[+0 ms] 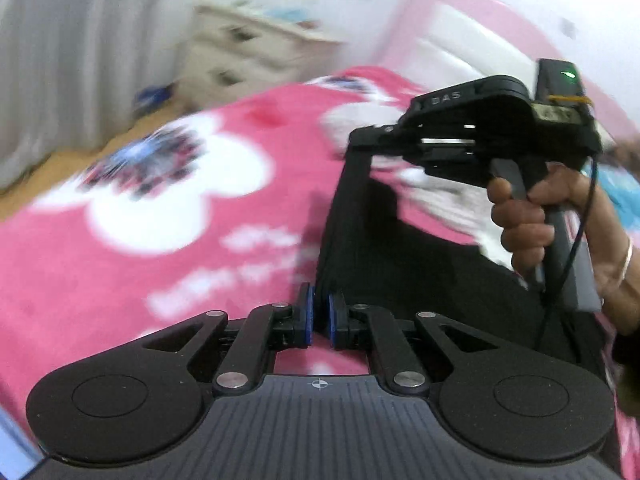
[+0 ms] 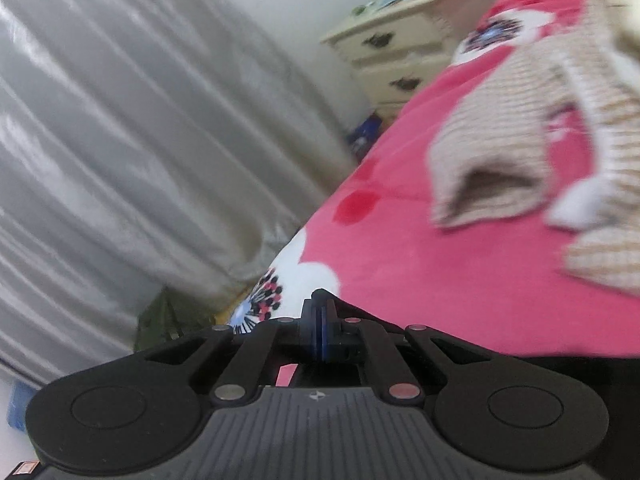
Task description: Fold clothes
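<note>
Home bedroom: a bed (image 1: 120, 248) is taking up most of both views, lying under a pink fleece blanket (image 2: 420, 272) with white cartoon prints. A cream bedside drawer chest (image 2: 400, 48) is standing against the white wall, a pink-and-white padded headboard (image 1: 460, 40) is showing behind the bed, and grey curtains (image 2: 140, 120) are hanging down to a wooden floor (image 1: 60, 168). A beige checked garment (image 2: 520, 128) is lying on the blanket.

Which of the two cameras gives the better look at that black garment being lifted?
The left wrist view. There the black garment hangs as a broad stretch between the left gripper and the right gripper. The right wrist view shows only a dark edge behind its shut jaws.
</note>
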`<state>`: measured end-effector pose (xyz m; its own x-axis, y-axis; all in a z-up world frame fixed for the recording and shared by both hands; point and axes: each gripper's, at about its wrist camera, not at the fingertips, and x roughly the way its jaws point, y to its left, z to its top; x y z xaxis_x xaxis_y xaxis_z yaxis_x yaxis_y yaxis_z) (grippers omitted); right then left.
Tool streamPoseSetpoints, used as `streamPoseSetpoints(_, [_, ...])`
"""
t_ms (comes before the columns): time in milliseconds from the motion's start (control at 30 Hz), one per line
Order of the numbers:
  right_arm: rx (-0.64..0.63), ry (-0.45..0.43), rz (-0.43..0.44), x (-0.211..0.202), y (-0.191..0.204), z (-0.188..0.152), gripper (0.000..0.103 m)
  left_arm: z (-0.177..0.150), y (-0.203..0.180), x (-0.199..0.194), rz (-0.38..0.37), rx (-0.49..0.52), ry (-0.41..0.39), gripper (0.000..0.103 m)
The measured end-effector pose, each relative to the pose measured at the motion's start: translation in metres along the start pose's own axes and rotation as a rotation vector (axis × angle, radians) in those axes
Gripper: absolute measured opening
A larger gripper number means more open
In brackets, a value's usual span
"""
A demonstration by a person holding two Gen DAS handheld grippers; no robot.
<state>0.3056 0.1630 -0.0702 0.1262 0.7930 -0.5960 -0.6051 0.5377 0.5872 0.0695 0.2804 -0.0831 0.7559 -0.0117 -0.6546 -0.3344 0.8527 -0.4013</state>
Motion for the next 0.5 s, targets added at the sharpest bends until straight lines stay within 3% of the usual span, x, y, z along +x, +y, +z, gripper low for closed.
streamPoseSetpoints(133, [-0.042, 0.083, -0.034, 0.055, 0.009, -0.01, 0.004, 0.001, 0.024, 0.013, 0.059, -0.119, 0.051, 0.006])
streamPoseSetpoints(233, [-0.03, 0.125, -0.022, 0.074, 0.006, -0.014, 0.016, 0.002, 0.025, 0.012, 0.071, -0.128, 0.054, 0.006])
streamPoseSetpoints(300, [0.02, 0.064, 0.043, 0.06, -0.003, -0.005, 0.036, 0.004, 0.02, 0.011, 0.084, -0.112, 0.056, 0.006])
streamPoseSetpoints(400, [0.116, -0.131, 0.106, 0.012, -0.026, 0.019, 0.037, 0.007, 0.02, 0.009, 0.097, -0.111, 0.065, 0.008])
streamPoseSetpoints(500, [0.173, -0.208, 0.091, -0.036, -0.052, 0.046, 0.035, 0.004, 0.02, 0.001, 0.122, -0.113, 0.065, 0.009])
